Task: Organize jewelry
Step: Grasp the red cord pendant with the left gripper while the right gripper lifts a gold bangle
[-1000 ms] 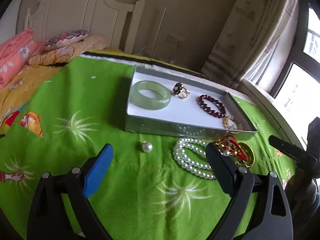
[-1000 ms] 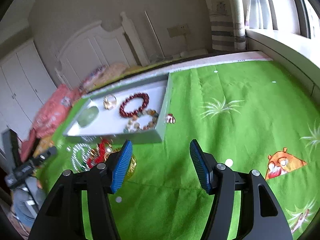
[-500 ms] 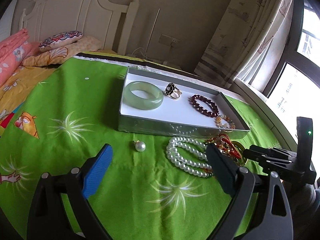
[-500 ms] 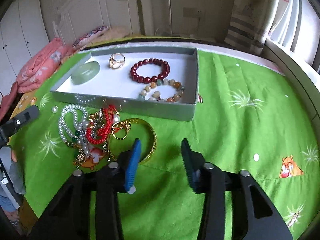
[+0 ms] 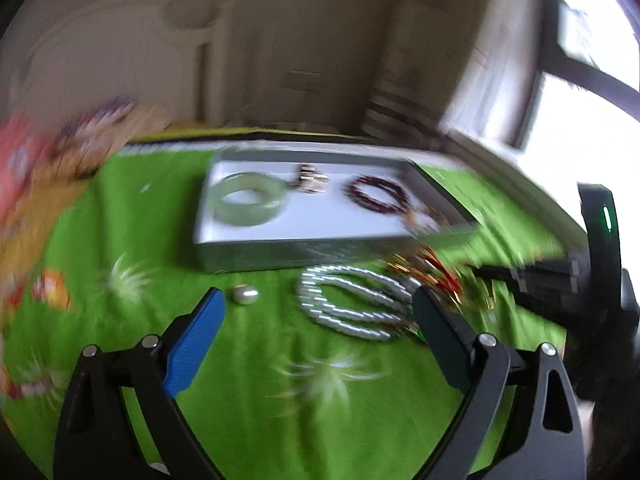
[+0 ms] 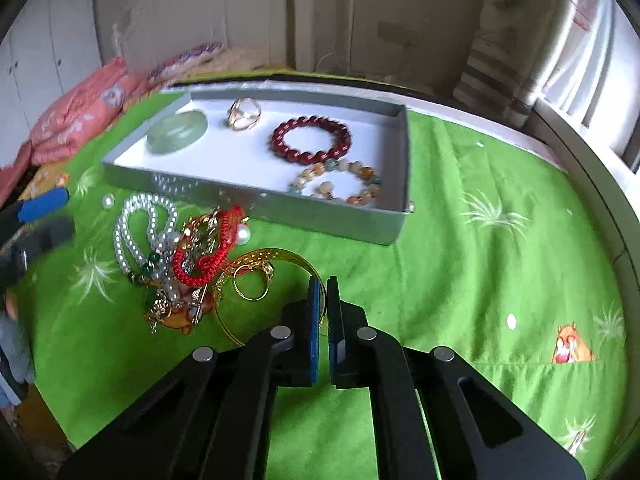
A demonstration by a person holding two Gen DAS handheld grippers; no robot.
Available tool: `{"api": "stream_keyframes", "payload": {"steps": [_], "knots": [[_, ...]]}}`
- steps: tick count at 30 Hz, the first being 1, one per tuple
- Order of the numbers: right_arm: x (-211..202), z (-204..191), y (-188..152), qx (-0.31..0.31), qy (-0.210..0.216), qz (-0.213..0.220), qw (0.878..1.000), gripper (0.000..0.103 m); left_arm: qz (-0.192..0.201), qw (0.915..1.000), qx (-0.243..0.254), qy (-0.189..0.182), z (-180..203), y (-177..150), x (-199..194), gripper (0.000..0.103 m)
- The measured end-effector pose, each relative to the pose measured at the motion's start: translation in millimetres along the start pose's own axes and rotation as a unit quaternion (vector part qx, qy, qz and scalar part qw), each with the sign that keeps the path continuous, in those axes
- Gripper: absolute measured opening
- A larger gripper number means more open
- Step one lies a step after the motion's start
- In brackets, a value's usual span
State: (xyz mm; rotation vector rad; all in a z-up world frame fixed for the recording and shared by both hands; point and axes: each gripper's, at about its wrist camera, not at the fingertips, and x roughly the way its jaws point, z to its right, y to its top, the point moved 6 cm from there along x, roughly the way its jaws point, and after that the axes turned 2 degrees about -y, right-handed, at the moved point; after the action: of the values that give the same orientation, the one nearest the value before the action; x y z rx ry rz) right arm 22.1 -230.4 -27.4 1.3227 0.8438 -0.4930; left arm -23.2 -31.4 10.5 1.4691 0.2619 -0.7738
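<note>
Pinching the gold bangle's (image 6: pixel 276 257) near rim, the right tool (image 6: pixel 322 286) seemingly prepared boxing it; the left tool (image 5: pixel 316 308) hovered spread.

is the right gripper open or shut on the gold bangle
Shut on it, as far as the right wrist view shows: the right gripper has its jaws nearly together, and the gold bangle's rim runs into the narrow gap.

No text, label, brand or number can be read in either view. The green cloth (image 6: pixel 480 280) carries only cartoon animals and grass-like sprigs, and the grey box (image 6: pixel 360 224) bears no lettering that shows.
</note>
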Motion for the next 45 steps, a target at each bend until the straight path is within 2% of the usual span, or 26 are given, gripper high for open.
{"api": "stream_keyframes", "payload": {"steps": [2,4,5,7,9,14,19,24,26,28,30,31,32,33,35,39,45], "knots": [[-1.8,6.3,-1.0,0.017,0.010,0.005,1.000,0.004,-0.007,0.9972,0.074,-0.003,28.2,-1.0,1.4,0.094],[-4.1,10.8,-1.0,0.031,0.022,0.010,0.999,0.004,-0.010,0.9906,0.137,0.007,49.6,-0.9,5.5,0.091],[-5.7,13.1,-0.7,0.037,0.024,0.015,0.999,0.004,-0.012,0.9865,0.163,0.010,57.9,-0.2,9.4,0.087],[-8.3,14.9,-0.2,0.045,0.024,0.022,0.998,0.004,-0.026,0.9798,0.198,0.007,70.1,2.2,21.2,0.070],[-10.5,17.7,-0.2,0.054,0.030,0.028,0.998,0.004,-0.038,0.9755,0.217,0.002,76.3,2.6,31.1,0.063],[-14.1,22.0,0.0,0.067,0.036,0.036,0.996,0.004,-0.059,0.9639,0.259,-0.022,95.6,-0.4,45.5,0.063],[-20.3,32.6,-1.0,0.098,0.055,0.053,0.992,0.004,-0.070,0.9586,0.274,-0.034,107.4,-3.2,54.4,0.058],[-21.2,34.4,-0.1,0.104,0.060,0.056,0.991,0.004,-0.084,0.9536,0.289,-0.021,113.2,-6.7,65.7,0.058],[-21.2,34.5,0.1,0.105,0.062,0.057,0.991,0.004,-0.089,0.9525,0.291,-0.010,114.1,-5.5,71.0,0.055],[-20.9,35.9,-0.6,0.108,0.066,0.057,0.990,0.004,-0.098,0.9509,0.294,-0.001,112.3,-5.6,76.1,0.047],[-20.7,36.9,-0.6,0.112,0.069,0.057,0.990,0.004,-0.101,0.9518,0.289,0.002,110.3,-4.7,78.8,0.040],[-20.6,37.2,-0.6,0.113,0.070,0.057,0.989,0.004,-0.095,0.9540,0.284,0.006,108.3,-2.4,77.9,0.030],[-20.6,37.3,-0.6,0.114,0.071,0.057,0.989,0.004,-0.092,0.9565,0.277,0.000,107.3,-0.4,76.0,0.023],[-20.8,37.3,-0.6,0.114,0.072,0.058,0.989,0.004,-0.090,0.9607,0.262,-0.019,106.3,2.3,72.8,0.010],[-21.0,37.6,-0.5,0.114,0.074,0.058,0.989,0.004,-0.075,0.9651,0.250,-0.023,104.1,7.0,66.6,0.007],[-21.3,38.3,-0.2,0.114,0.075,0.059,0.989,0.004,-0.057,0.9760,0.203,-0.053,93.6,19.7,53.8,0.006],[-21.4,38.4,0.0,0.114,0.076,0.059,0.989,0.004,-0.044,0.9852,0.137,-0.093,76.9,37.4,39.0,0.006]]}}
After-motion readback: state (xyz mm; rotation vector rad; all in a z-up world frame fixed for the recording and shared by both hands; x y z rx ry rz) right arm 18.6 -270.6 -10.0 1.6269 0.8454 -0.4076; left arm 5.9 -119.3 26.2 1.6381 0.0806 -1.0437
